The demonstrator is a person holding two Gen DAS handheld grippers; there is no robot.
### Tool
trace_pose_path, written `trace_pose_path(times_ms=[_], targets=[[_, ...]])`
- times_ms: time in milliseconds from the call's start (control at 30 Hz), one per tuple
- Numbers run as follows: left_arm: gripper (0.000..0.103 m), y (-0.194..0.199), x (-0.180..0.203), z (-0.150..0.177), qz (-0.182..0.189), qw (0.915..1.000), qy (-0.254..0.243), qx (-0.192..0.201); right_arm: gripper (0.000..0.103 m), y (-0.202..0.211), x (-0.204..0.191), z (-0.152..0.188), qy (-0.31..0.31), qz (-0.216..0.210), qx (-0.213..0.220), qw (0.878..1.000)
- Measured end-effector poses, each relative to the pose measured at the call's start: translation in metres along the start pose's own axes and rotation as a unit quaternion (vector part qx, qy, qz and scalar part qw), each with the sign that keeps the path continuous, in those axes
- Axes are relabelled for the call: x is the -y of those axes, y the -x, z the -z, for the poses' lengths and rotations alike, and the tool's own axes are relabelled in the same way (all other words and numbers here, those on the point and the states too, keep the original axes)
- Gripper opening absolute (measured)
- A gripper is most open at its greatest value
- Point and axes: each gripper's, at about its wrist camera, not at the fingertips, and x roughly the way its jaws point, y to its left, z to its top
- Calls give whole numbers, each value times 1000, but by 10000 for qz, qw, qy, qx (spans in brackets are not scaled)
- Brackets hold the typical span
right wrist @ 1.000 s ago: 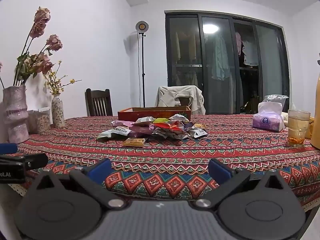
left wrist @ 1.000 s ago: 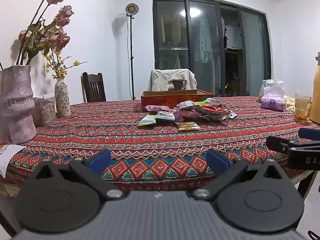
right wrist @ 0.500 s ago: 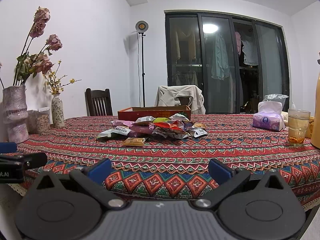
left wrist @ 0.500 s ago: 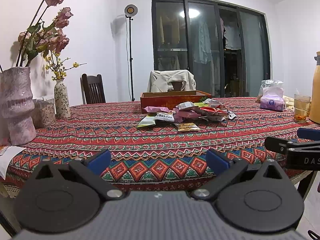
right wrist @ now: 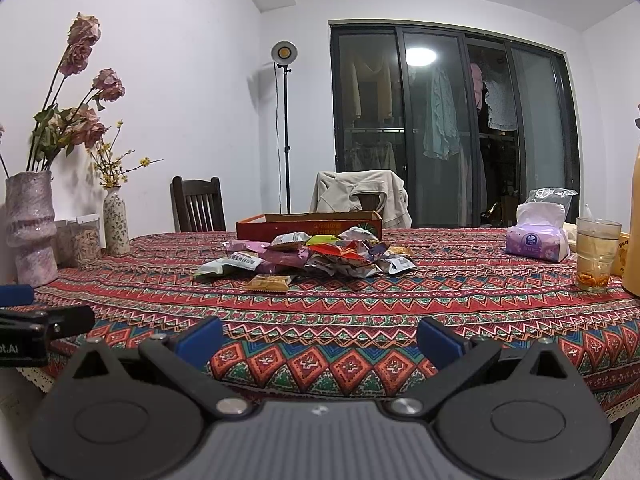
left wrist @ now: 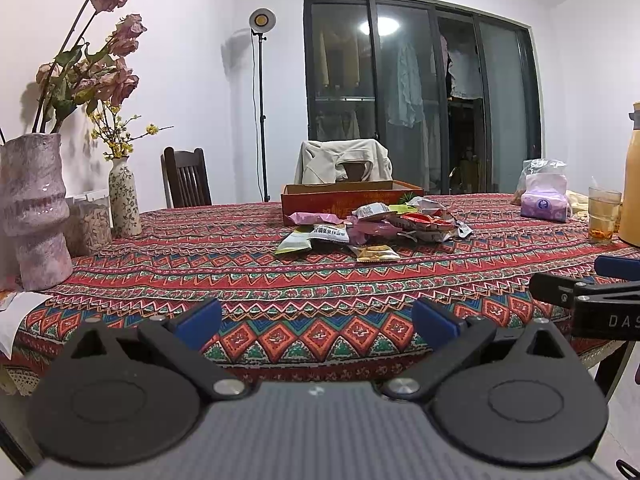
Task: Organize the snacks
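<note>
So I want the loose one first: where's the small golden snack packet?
The golden snack packet lies flat at the snack pile's near edge, left of centre, on the tablecloth.

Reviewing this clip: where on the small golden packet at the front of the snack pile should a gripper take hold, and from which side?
Probably its near short edge, approached from the front: the golden packet lies flat, apart from the pile, its near side unobstructed.

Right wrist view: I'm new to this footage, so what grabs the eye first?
The heap of crinkled, colourful snack packets mid-table, in front of the low orange-brown cardboard box. Under them spreads the loud red zigzag-patterned tablecloth. At far left, dried pink roses rise from a tall mottled pink ceramic vase.
</note>
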Motion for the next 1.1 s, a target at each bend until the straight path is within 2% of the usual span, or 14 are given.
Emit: trace_pose_path(times_ms=[1100], targets=[[103, 2, 0, -1, 13, 10000, -7, 22, 103, -1, 2, -1, -26, -12, -16, 10000]])
